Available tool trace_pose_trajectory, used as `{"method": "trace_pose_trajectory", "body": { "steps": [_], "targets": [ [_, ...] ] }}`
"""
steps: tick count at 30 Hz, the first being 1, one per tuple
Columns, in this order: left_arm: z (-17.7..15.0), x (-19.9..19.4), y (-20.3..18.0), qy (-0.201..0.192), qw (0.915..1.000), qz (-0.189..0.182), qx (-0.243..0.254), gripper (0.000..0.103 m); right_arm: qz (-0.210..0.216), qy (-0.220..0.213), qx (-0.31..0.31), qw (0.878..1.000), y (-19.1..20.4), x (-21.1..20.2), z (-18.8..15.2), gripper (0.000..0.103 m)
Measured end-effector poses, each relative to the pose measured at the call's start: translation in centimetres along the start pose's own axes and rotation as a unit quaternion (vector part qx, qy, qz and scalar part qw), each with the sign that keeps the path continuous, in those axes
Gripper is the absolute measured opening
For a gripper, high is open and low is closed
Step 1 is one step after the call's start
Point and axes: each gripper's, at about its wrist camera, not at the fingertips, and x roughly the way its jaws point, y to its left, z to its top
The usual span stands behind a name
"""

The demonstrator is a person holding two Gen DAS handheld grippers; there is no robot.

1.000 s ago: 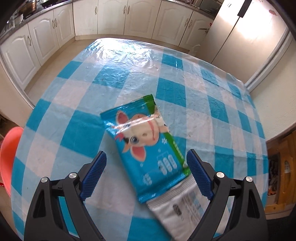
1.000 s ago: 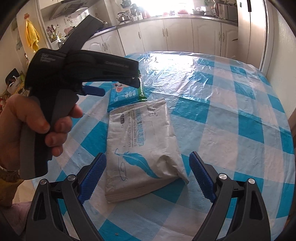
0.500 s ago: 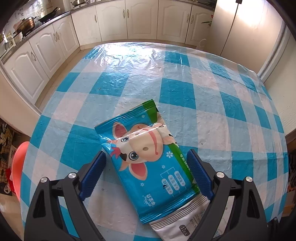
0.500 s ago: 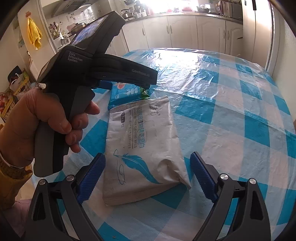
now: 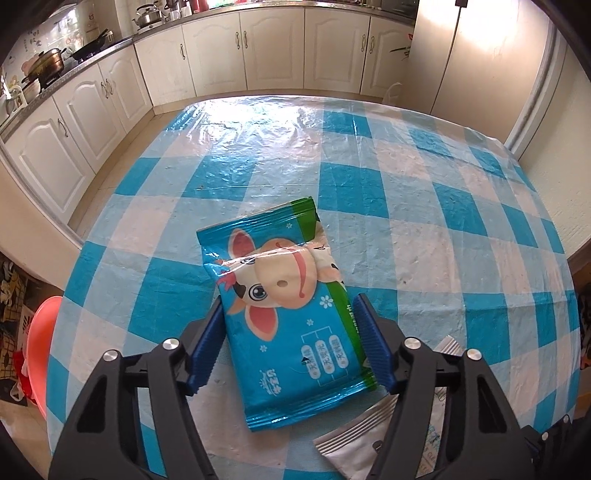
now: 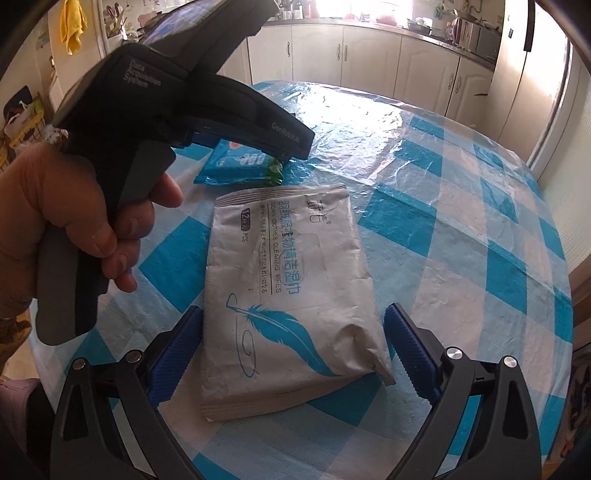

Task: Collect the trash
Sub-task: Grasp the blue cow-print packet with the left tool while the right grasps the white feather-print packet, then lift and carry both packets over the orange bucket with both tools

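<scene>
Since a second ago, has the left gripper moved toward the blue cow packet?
Yes. The left gripper has advanced over the checked tablecloth; its open fingers now flank the blue cow packet.

the blue wipes pack [image 5: 291, 317] fills the gap between the left gripper [image 5: 290, 341] pads; the grey pack [image 6: 291, 295] lies just beside it. beyond both packs the tablecloth [image 5: 424, 206] lies bare.

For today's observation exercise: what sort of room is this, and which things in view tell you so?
Most likely a home kitchen. White cabinets run under a countertop holding a kettle and pans, and a table with a blue checked cloth stands in the middle.
</scene>
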Motion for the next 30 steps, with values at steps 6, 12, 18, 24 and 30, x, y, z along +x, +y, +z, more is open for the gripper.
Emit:
{"method": "trace_pose_trajectory", "body": {
  "steps": [6, 12, 18, 24, 30],
  "targets": [
    [-0.3, -0.4, 1.1, -0.001, 0.9999, -0.016, -0.004, 0.065, -0.007, -0.003, 0.003, 1.0, 0.0, -0.2, -0.3, 0.092],
    [-1.1, -1.2, 3.0, -0.002, 0.9992, -0.036, -0.017, 0.064, -0.009, -0.012, 0.012, 1.0, -0.5, -0.7, -0.5, 0.082],
    [-2.1, -1.9, 4.8, -0.005, 0.9983, -0.051, -0.027, 0.064, -0.011, -0.021, 0.023, 0.999, -1.0, -1.0, -0.5, 0.078],
    [-3.3, -2.7, 7.1, -0.012, 0.9977, -0.058, -0.035, 0.064, -0.017, -0.04, 0.047, 0.998, -1.3, -1.9, -0.7, 0.077],
    [-4.1, -3.5, 9.6, -0.017, 0.9966, -0.065, -0.048, 0.064, -0.019, -0.05, 0.06, 0.997, -0.8, -2.8, 0.0, 0.077]
  ]
}}
